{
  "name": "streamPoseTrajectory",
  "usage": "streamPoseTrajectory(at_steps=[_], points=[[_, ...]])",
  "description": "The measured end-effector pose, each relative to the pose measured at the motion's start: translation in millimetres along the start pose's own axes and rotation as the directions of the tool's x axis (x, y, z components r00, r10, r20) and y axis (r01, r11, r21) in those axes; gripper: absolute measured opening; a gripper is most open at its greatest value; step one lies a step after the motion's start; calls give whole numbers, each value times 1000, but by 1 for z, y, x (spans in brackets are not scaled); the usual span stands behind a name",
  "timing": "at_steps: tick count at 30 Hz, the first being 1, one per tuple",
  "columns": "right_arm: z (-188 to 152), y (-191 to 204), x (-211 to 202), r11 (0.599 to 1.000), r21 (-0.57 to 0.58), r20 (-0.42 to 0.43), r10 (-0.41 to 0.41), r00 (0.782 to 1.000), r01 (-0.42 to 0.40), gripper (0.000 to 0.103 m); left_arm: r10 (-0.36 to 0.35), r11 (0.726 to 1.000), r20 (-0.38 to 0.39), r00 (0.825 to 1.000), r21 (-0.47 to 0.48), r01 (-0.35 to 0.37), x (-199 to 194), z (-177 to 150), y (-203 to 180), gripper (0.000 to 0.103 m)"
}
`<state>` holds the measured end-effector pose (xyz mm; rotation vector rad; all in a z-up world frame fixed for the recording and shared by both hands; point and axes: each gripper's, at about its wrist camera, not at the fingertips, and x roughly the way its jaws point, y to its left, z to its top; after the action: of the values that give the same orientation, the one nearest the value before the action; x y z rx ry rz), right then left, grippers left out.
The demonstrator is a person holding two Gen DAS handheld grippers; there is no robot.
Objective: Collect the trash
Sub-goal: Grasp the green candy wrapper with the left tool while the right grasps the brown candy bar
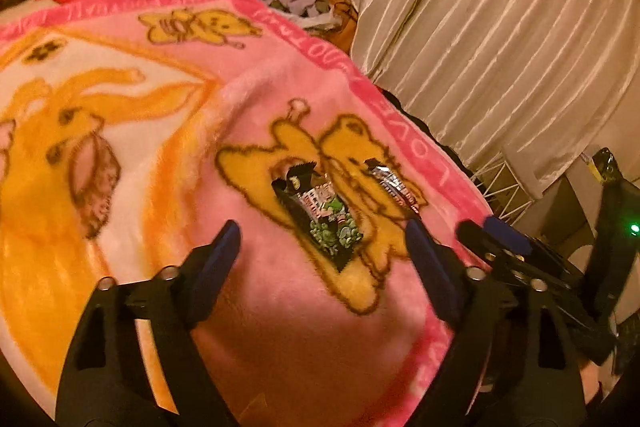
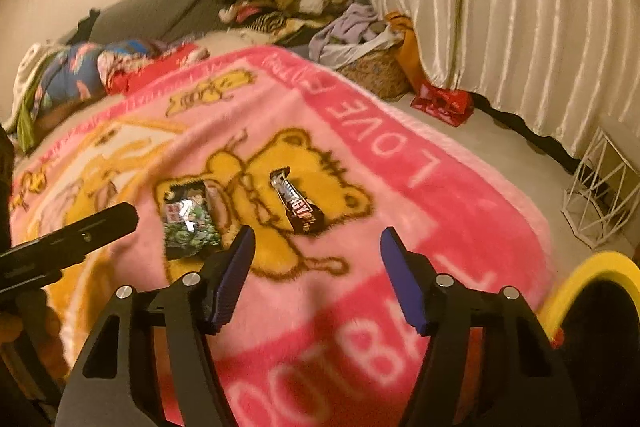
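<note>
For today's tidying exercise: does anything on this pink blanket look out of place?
Yes. Two wrappers lie on the pink blanket: a green-printed snack packet and a dark candy bar wrapper, side by side, apart. Litter does not belong on bedding.

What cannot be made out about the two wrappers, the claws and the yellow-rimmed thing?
- Candy bar wrapper: brand lettering blurred, both views.
- Green snack wrapper: print blurred.
- Yellow-rimmed thing: cut off by right-wrist edge.
- Left claw, right claw: hands hidden.
</note>
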<state>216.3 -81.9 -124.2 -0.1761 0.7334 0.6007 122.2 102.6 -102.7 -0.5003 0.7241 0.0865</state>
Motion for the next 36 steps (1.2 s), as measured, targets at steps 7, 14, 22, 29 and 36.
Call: streamPoseTrajectory(at_steps=[7,14,22,29,36], points=[[12,8,36,998,-55,-46,7,999,-9,59,-55,997,-57,997,-66,51,20,-3,12,48],[12,17,66,994,-105,-93,-17,995,8,34,-75,994,-85,994,-92,67,33,-4,14,36],[-3,6,46,1000,11,-63,21,998,-20,23,-67,994,-110,992,-88,57,41,-6,12,7],[-6,-16,-1,994,109,36,2,999,-6,23,-86,996,-94,992,-7,86,30,-8,-8,2],[-22,-43,-44,983,180,94,-53,994,36,23,-133,988,-65,989,69,138,15,-9,-39,1]])
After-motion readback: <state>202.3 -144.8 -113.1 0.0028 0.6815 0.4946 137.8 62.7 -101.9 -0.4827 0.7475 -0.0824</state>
